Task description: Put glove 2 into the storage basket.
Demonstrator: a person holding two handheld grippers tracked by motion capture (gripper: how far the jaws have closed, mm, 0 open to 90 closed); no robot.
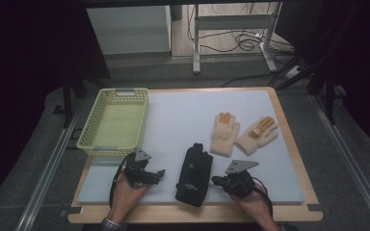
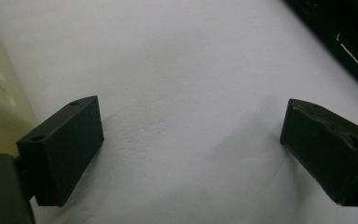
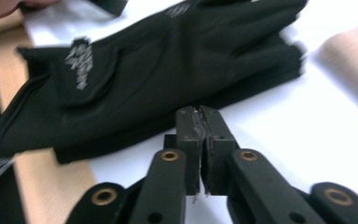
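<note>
Resting low near the front edge of the desk (image 1: 289, 144), your right claw (image 1: 218, 181) sits just beside the black glove (image 1: 194, 175), on its right side, with its jaws pressed together and nothing between them; in the right gripper view the two black pads meet face to face, and the black glove (image 3: 168, 74) lies just beyond their tips, apart from them. That glove lies flat on the pale mat (image 1: 183, 115) that covers the desk, its fingers pointing away from you and its cuff reaching to the mat's near edge, roughly midway between your two hands. Your left claw (image 1: 158, 175) sits to the glove's left, near it but not touching, and its jaws are spread wide: the left gripper view shows the two pads far apart over bare mat (image 2: 182, 93), with a dark edge of the glove (image 2: 345, 42) in the upper right corner and a bit of the yellow-green basket (image 2: 0, 107) at the left edge. Your left hand (image 1: 125, 192) and right hand (image 1: 253, 199) each come in from the bottom of the high view, wrapped around their tools. The yellow-green basket (image 1: 87, 138) stands at the far left of the mat, just beyond your left claw. Two cream knitted gloves with orange patches lie side by side farther back on the right, one upright (image 1: 224, 134) and one tilted to the right (image 1: 257, 136), well apart from the basket and near the black glove's fingertips.
</note>
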